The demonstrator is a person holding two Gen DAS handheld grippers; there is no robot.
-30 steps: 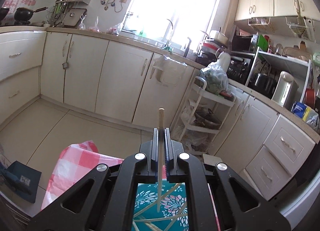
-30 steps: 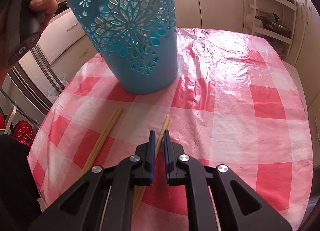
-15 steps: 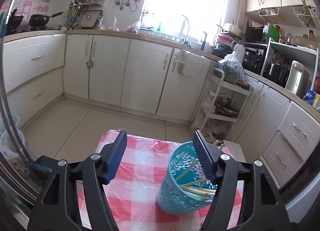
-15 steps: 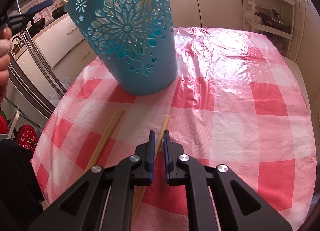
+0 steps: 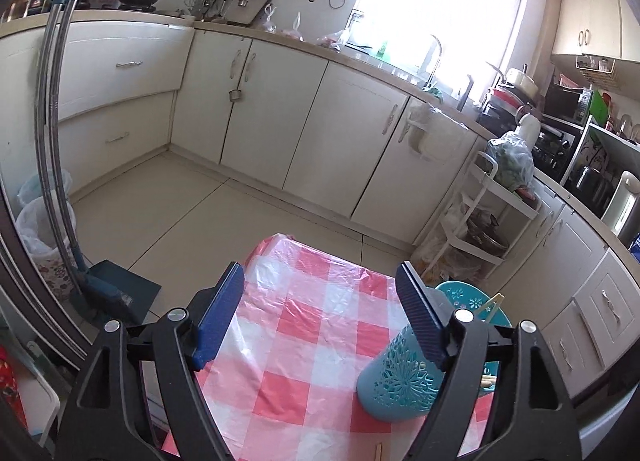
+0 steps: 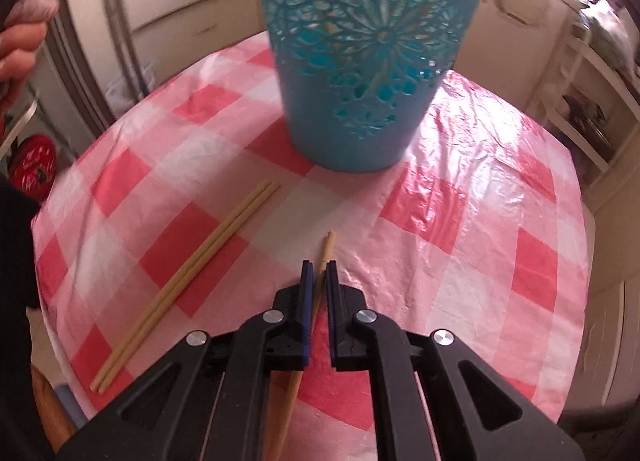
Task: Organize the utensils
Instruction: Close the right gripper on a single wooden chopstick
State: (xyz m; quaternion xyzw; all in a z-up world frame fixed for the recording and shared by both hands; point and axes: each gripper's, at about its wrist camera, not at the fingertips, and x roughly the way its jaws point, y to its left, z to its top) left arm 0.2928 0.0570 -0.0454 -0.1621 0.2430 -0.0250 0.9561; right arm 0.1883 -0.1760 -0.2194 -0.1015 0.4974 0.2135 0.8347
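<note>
Right gripper point(image 6: 316, 267) pinches one chopstick point(image 6: 325, 251) near its tip on the checked tablecloth point(image 6: 460, 221), just before the blue holder point(image 6: 368, 61); left gripper point(image 5: 320, 313) is opening, empty; so off-centre a hold risks the stick pivoting or slipping when lifted.

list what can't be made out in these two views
- Chopsticks inside the blue holder: left wrist view, mostly hidden by the left claw; count unclear.
- Single chopstick in the right claw: right wrist view, lower end cut off by the bottom edge.
- Holder's rim: right wrist view, cut off at the top and blurred.
</note>
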